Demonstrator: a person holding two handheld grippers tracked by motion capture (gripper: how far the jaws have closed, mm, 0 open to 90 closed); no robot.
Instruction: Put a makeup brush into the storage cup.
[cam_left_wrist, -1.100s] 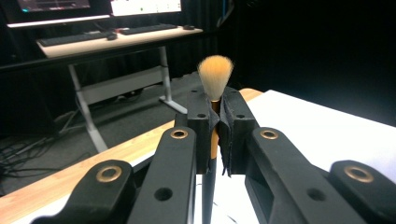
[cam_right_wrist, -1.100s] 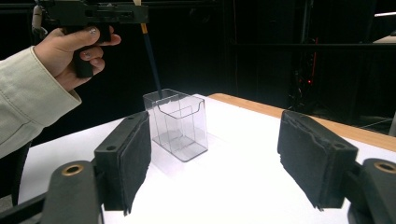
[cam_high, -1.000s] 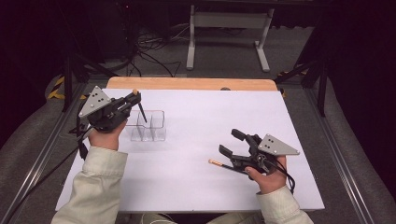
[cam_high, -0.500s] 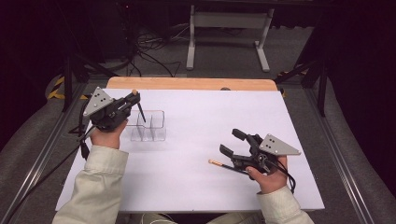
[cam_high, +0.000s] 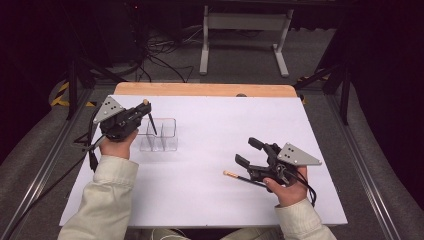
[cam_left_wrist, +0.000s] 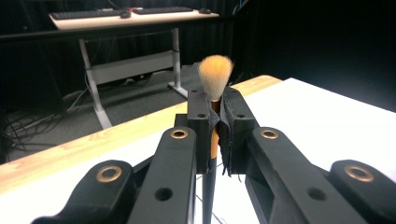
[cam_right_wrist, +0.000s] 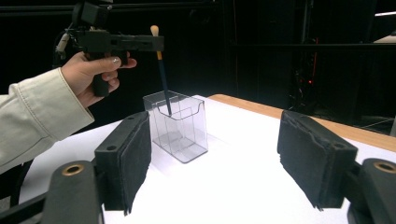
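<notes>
Now we look down on a white table (cam_high: 200, 200) with a wooden strip along its far edge, and a person's two sleeved arms reaching in from the near side, each hand holding a black two-jaw gripper.

Toward the far left of the table stands a clear plastic holder (cam_high: 162, 135), open at the top and split into compartments. It looks empty so far apart from what is entering it.

Our left gripper (cam_high: 142, 111) hangs above that holder. Its jaws are pressed tight on the handle of a makeup brush (cam_left_wrist: 215, 77), just below the pale orange bristles, which point up. In the right gripper view the dark handle slants down from the jaws, and its lower tip is just inside the holder's rim, at the compartment on the left in that view. We cannot tell whether the tip touches the bottom yet.

Our right gripper (cam_high: 248, 151) rests low at the near right of the table, well apart from the holder. Its jaws stand open with nothing between the pads. Just beside it, close under its body, a second thin brush (cam_high: 239, 177) lies flat on the table.

We judge the work to be about halfway: the first brush is nearly seated and has yet to be let go, and the second brush has yet to be picked up and carried over.
</notes>
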